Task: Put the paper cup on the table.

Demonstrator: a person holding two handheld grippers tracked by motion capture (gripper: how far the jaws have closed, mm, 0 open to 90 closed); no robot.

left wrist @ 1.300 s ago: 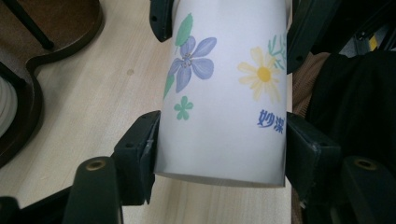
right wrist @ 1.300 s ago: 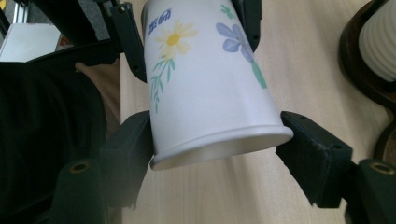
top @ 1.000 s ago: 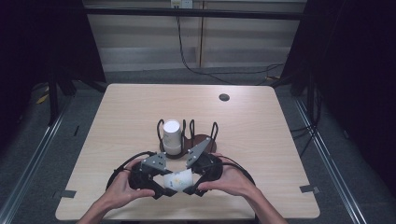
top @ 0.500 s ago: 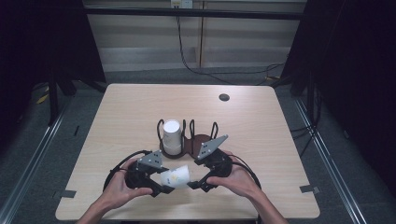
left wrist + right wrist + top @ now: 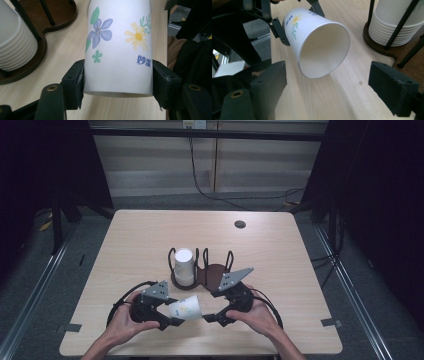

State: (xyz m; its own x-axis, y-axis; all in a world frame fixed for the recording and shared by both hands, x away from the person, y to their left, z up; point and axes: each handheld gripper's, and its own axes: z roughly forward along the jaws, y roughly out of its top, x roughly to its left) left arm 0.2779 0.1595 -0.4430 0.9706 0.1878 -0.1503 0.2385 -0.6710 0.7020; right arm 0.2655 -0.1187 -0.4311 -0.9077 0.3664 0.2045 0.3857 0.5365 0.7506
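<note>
A dark wooden cup holder (image 5: pixel 214 274) with black wire posts stands near the middle of the light wooden table (image 5: pixel 280 250), and everything else is placed from it. Its left bay holds a stack of white paper cups (image 5: pixel 183 266), upright, their rolled rims ribbed one above another in the left gripper view (image 5: pixel 15 47); its right bay shows bare brown base. A small dark round disc (image 5: pixel 240 224) lies well beyond the holder, toward the far edge of the table.

On the near side of the holder, a single flowered paper cup (image 5: pixel 185 308) is held off the table, lying on its side with its mouth toward the right gripper (image 5: pixel 216 316). It is empty; the right gripper view looks straight into its white inside (image 5: pixel 322 52). The left gripper (image 5: pixel 167 320) pinches this cup across its base end, both pads pressed against the printed wall (image 5: pixel 117 50).

The right gripper's jaws have just been opening and now stand spread wide, just short of the cup's rim, one pad to each side and neither touching it. Nothing lies between the cup and the holder's empty bay.
</note>
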